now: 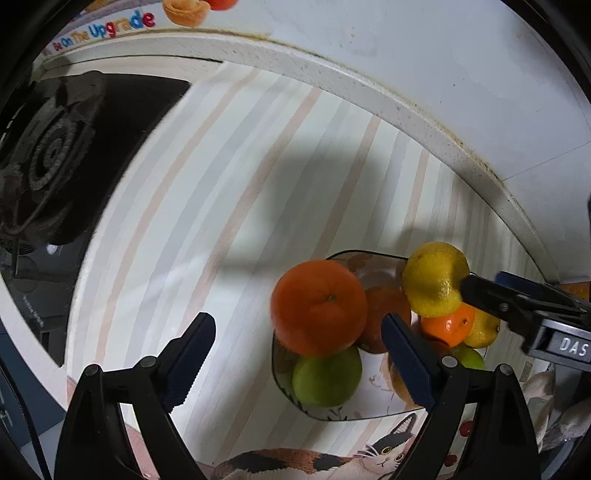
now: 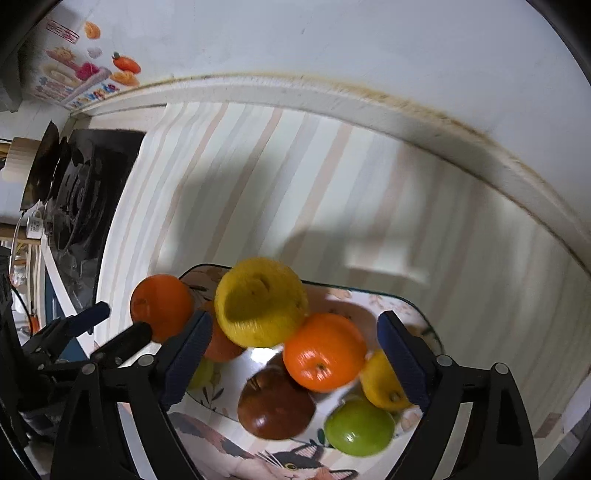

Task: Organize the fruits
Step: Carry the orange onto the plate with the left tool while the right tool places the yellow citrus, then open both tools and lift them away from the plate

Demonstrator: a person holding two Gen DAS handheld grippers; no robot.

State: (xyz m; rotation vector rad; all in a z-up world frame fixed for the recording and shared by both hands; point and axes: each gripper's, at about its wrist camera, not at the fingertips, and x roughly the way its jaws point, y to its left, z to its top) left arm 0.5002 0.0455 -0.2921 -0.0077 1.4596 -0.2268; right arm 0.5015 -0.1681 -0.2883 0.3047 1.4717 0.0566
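Striped desk cloth runs from the stove rightwards to the plate. Left tongs gape wide, an orange between them, seemingly loose. Right tongs also gape; a lemon sits between them above the piled fruit, crowding any placement.

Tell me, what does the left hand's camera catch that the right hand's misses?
Only the left view shows the "On The Upgrade" lettering on the wall and the right gripper against the big lemon. Only the right view shows the dark red apple whole and the left gripper beside an orange. Both show the fruit plate, green apple, striped mat and stove.
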